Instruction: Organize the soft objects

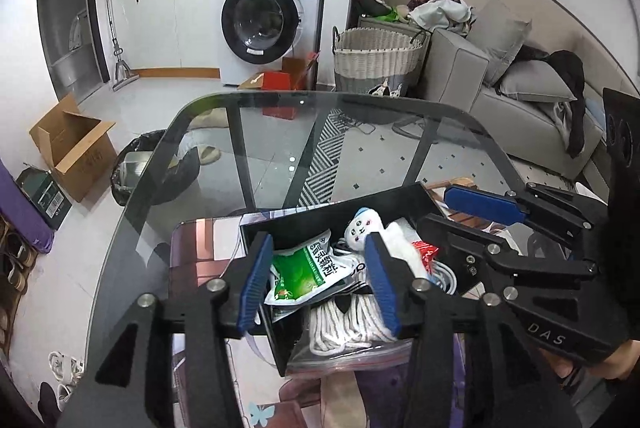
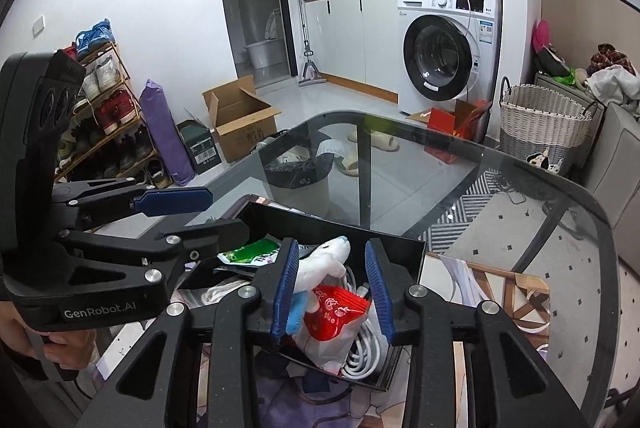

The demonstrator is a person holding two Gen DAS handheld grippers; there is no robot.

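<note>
**Both grippers poised over the black box**

A shallow black rectangular box on the glass table holds a white plush doll, glossy green packet, crinkly red packet, coiled white cable. The left gripper and right gripper stand apart, clasping nothing.

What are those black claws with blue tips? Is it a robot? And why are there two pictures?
No robot: a person holds two grabber tools, each with a camera looking along its fingers. One picture comes from the left gripper, the other from the right gripper. Both hang open over a black box on a glass table. In the box lie a white plush toy, a green packet, a red packet and a white cable. Neither grabber holds anything.
</note>
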